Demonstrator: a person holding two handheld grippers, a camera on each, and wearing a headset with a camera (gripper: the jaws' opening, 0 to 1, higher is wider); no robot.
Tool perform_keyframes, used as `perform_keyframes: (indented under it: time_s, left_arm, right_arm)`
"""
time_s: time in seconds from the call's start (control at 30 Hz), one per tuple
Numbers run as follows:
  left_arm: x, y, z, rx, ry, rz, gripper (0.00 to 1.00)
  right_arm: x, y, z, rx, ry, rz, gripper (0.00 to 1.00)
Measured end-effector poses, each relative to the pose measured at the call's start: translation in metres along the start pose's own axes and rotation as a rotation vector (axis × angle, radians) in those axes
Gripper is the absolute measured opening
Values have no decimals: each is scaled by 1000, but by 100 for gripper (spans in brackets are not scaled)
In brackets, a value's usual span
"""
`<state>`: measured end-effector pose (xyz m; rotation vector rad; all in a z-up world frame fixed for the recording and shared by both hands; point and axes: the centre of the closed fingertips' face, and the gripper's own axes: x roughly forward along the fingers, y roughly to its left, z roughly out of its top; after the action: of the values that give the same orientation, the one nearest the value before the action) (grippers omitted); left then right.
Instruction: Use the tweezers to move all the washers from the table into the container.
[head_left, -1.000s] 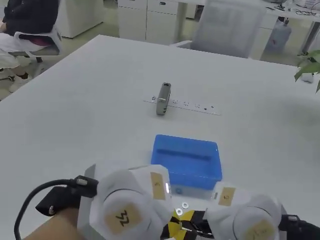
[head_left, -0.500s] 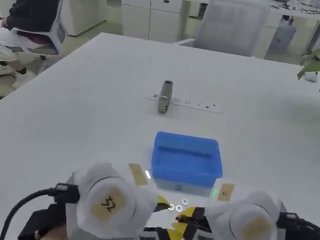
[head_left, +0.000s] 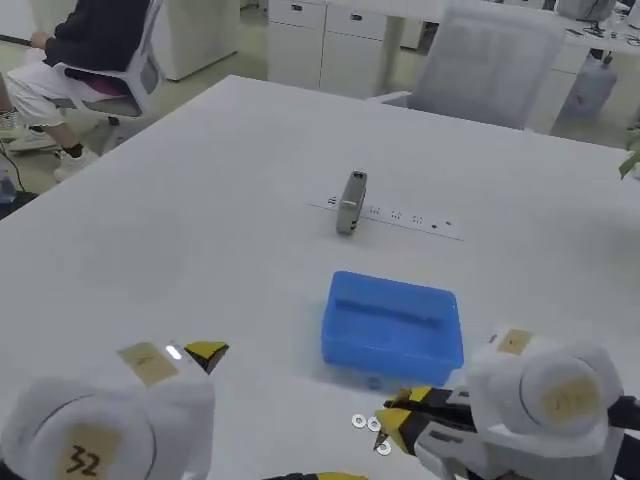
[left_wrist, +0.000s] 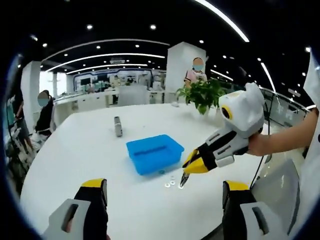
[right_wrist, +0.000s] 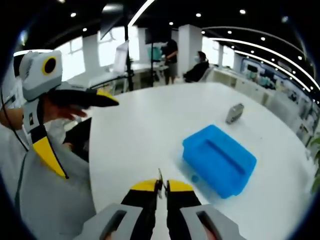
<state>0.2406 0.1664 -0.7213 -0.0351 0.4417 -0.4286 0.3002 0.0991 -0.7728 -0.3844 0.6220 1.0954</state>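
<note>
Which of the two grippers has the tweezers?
The right gripper: its jaws are pinched shut on the tweezers, tips down by the washers beside the blue container. The left gripper has its jaws wide apart, nothing between them.

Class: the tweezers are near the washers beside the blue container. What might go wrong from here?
The washers lie flat and close together, so the tweezers in the right hand-held gripper may slip or knock a neighbour. A loosely pinched washer might drop before clearing the container wall.
</note>
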Motion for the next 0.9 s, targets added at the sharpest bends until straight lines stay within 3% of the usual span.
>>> perform_keyframes:
  time_s: [0.03,0.17,0.27,0.33,0.4,0.5,0.6,0.7,0.9]
  left_arm:
    - [-3,4,2,-10,-25,25,99]
    - [-10,9,-3,-2,-42,71,99]
    - [-15,12,2,-51,-117,93,99]
    - [-20,23,6,-36,-164,161,99]
    - [-22,32,5,-39,-175,215,99]
    - [-22,41,6,-30,-190,255,99]
    - [-19,45,2,-51,-181,265,99]
    - [-16,48,-8,-40,-132,271,99]
    - [-15,46,-11,-2,-122,273,97]
  right_arm:
    - [1,-3,5,5,-9,-7,3]
    - [5,-13,17,20,-43,-41,3]
    - [8,-18,24,62,-66,-58,3]
    - [11,-20,27,82,-79,-66,3]
    - [14,-20,27,74,-75,-73,3]
    - [18,-23,27,44,-67,-96,3]
    - [21,-27,27,44,-66,-112,3]
    - [25,-29,26,90,-73,-111,3]
    - [32,-29,20,118,-53,-101,3]
